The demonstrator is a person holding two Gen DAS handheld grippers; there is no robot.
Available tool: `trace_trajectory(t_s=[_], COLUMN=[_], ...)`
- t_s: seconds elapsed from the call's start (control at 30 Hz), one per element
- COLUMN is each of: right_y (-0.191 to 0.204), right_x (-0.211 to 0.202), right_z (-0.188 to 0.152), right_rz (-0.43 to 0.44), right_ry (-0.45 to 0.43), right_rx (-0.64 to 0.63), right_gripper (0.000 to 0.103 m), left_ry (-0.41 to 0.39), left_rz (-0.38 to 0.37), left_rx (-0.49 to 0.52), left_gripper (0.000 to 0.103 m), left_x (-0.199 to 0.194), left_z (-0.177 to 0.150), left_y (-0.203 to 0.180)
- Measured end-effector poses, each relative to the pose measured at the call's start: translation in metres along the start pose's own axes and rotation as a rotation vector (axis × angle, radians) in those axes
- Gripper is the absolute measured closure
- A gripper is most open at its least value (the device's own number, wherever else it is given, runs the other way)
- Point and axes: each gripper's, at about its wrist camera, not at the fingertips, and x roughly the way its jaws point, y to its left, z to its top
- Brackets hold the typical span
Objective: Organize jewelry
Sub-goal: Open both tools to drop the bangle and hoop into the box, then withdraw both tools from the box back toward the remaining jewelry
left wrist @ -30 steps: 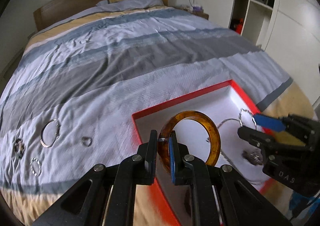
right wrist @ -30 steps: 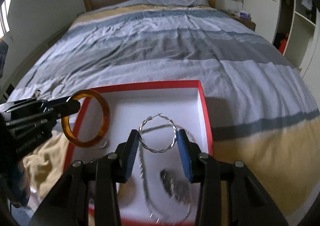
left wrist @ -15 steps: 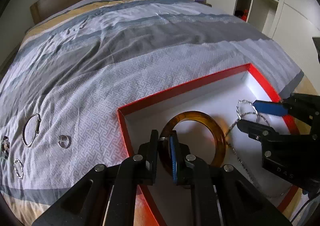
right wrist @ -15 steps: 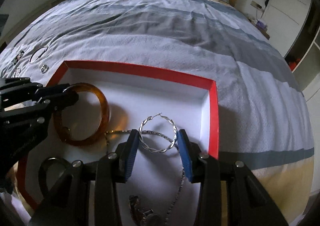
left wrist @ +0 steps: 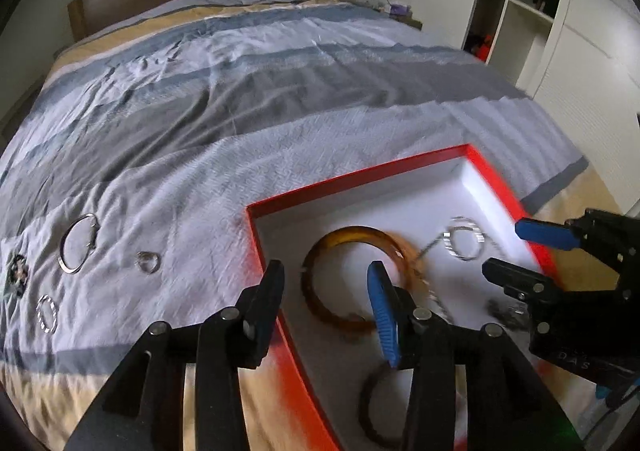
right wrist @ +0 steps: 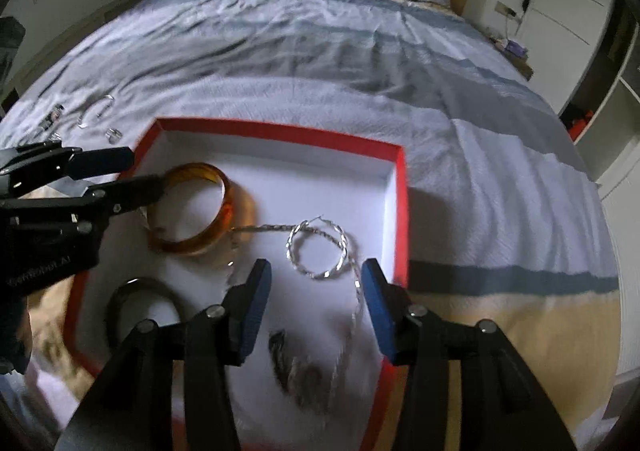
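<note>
An amber bangle (left wrist: 352, 236) (right wrist: 227, 207) lies flat on the white floor of the red box (left wrist: 352, 179) (right wrist: 280, 129). My left gripper (left wrist: 326, 271) (right wrist: 144, 171) hangs over it, jaws opening and pads off the bangle. A twisted silver hoop (right wrist: 316, 274) (left wrist: 451, 242) rests on the box floor just past my right gripper (right wrist: 315, 267) (left wrist: 504, 247). Its jaws are also opening, with nothing pressed between the blue pads. A silver chain (right wrist: 356, 299) runs from the bangle past the hoop.
A dark bangle (right wrist: 120, 295) (left wrist: 366, 403) and a dark ornament (right wrist: 288, 367) also lie in the box. On the striped bedcover left of it lie a large silver hoop (left wrist: 78, 243), a ring (left wrist: 147, 262), a small twisted hoop (left wrist: 47, 313) and a dark brooch (left wrist: 18, 275).
The left jaws have spread and let go of the amber bangle, which now lies flat in the box. The right jaws have widened and the twisted hoop has dropped onto the box floor.
</note>
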Motion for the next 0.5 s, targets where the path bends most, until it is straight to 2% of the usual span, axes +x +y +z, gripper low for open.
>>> trace_trajectory(t_s=[0.13,0.23,0.37,0.5], right_y=[-0.002,0.004,0.024,0.054], right_x=[-0.05,-0.088,-0.134,-0.163], right_z=[-0.013,-0.026,-0.05,-0.075], right_rz=[0.014,0.022,0.058,0.083], right_ry=[-0.061,-0.11,-0.167,-0.197], right_rx=[0.065,0.115,0.169,0.168], right_gripper=[0.058,0.058,0.058,0.058], left_ry=[-0.073,-0.121,-0.149,-0.175], left_rz=[0.004,0.028,0.057,0.104], left_rx=[-0.026,-0.029,-0.046,-0.042], left_gripper=[0.06,0.054,0.05,0.04], left_x=[-0.056,-0.096,-0.15,-0.196], left_z=[-0.008,-0.021,-0.048,-0.084], left_y=[-0.001,-0.005,-0.007,-0.008])
